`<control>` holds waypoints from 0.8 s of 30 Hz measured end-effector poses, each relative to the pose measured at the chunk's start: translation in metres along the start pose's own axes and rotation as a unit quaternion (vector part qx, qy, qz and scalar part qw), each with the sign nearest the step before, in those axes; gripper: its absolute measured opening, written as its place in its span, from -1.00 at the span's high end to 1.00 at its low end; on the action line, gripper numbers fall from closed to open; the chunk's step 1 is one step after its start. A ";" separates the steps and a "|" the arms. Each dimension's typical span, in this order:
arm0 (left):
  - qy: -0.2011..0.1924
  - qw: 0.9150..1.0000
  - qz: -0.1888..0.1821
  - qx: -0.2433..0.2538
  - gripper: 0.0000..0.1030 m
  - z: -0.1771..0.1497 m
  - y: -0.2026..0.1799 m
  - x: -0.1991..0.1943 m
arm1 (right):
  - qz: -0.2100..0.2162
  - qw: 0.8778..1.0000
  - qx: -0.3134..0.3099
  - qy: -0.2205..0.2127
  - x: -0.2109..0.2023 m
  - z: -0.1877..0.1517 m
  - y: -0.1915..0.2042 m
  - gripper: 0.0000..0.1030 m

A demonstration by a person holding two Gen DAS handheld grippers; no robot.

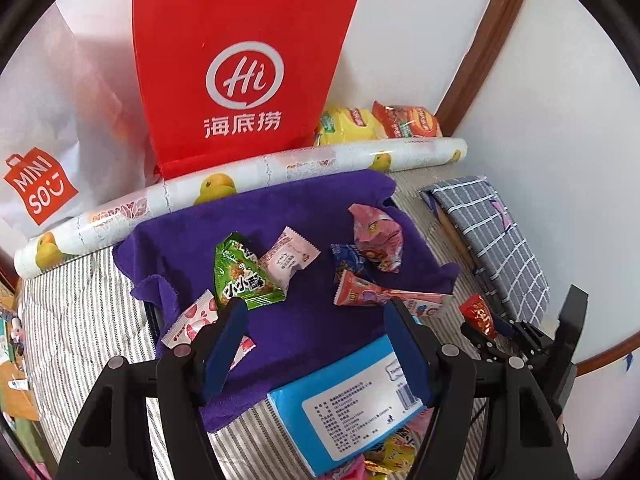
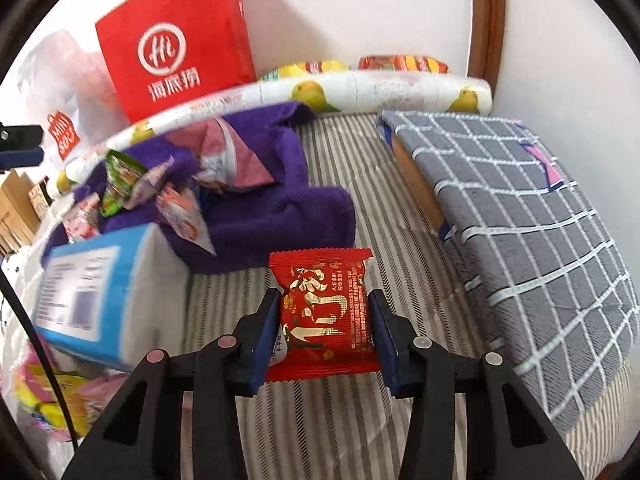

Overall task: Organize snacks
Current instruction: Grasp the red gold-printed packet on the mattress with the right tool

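My right gripper (image 2: 323, 332) clamps a red foil snack packet (image 2: 325, 316) above the striped bedsheet (image 2: 340, 184). My left gripper (image 1: 314, 344) is spread wide, holding nothing, over the purple towel (image 1: 288, 328) carrying a green triangular snack packet (image 1: 244, 276), beside a blue tissue box (image 1: 304, 424).

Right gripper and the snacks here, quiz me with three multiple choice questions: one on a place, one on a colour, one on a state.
1. Where do most loose snacks lie?
A. on the purple towel
B. on the checked cloth
C. inside the red bag

2. What colour is the packet in the right gripper?
A. green
B. red
C. blue

3. How is the left gripper?
A. shut on a packet
B. open, holding nothing
C. gripping the blue box

Answers: 1 A, packets are scattered over the towel. 2 B, the red packet sits between its fingers. 3 B, its fingers stand wide apart.
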State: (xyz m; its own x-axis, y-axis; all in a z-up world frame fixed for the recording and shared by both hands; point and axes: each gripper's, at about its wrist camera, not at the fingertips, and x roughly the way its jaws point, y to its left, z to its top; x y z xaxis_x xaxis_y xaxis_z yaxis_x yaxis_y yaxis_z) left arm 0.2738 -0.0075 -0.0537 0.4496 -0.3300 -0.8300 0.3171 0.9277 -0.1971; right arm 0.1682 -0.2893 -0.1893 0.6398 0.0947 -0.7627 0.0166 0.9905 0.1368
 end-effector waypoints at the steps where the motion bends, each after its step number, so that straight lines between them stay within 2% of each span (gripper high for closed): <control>1: -0.004 1.000 -0.001 0.003 -0.33 0.000 -0.002 -0.004 | 0.000 1.000 0.000 -0.004 -0.005 0.001 0.001 0.15; 9: -0.030 0.999 -0.011 0.018 -0.33 -0.010 -0.014 -0.031 | 0.004 0.999 0.001 -0.043 -0.054 0.004 0.012 0.14; 16: -0.012 1.000 0.015 0.002 -0.33 -0.046 0.008 -0.037 | 0.012 0.998 -0.007 -0.067 -0.085 0.002 0.026 0.14; 24: 0.013 0.999 0.032 -0.028 -0.33 -0.097 0.031 -0.037 | 0.040 0.996 -0.003 -0.079 -0.097 -0.008 0.045 0.14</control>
State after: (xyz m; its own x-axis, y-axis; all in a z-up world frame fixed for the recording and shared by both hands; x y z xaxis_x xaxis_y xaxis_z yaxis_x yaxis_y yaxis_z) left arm 0.1860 0.0509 -0.0797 0.4450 -0.2648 -0.8555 0.2412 0.9554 -0.1703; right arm 0.1008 -0.2534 -0.1147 0.7525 0.1566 -0.6397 -0.0441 0.9811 0.1882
